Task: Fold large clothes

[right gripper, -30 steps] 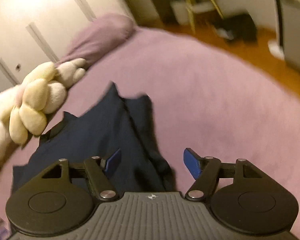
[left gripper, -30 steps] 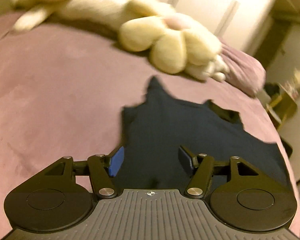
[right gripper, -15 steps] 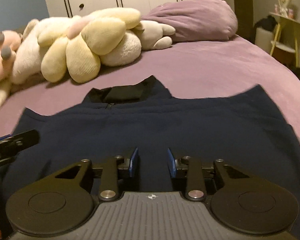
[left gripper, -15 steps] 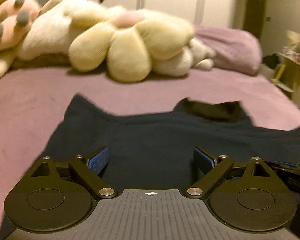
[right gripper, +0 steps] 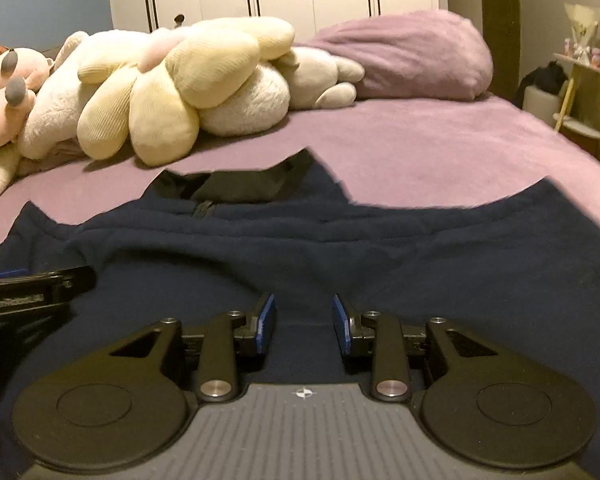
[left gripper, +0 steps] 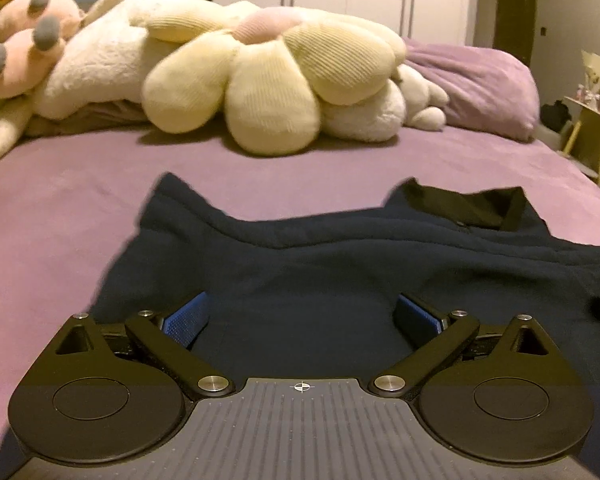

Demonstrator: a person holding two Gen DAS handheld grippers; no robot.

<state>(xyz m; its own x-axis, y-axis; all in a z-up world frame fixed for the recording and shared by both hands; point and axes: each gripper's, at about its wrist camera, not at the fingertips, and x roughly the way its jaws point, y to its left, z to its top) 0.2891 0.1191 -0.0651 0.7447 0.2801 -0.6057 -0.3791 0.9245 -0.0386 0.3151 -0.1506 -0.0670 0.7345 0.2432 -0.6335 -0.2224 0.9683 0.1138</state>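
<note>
Two grippers hang low over a navy garment (left gripper: pixel 340 272) spread on the bed (left gripper: pixel 60 208). On the left gripper (left gripper: pixel 302 316) the jaws are opening, already wide, nothing between them. The right gripper (right gripper: pixel 304 322) stands narrow over a raised fold of soft fleece; whether its blue ribbed pads pinch that fold is hard to tell. The garment's near part is hidden behind both grippers. By the bed's far edge lie a ribbed flower cushion (left gripper: pixel 276 80) and one purple pillow (right gripper: pixel 412 56).
</note>
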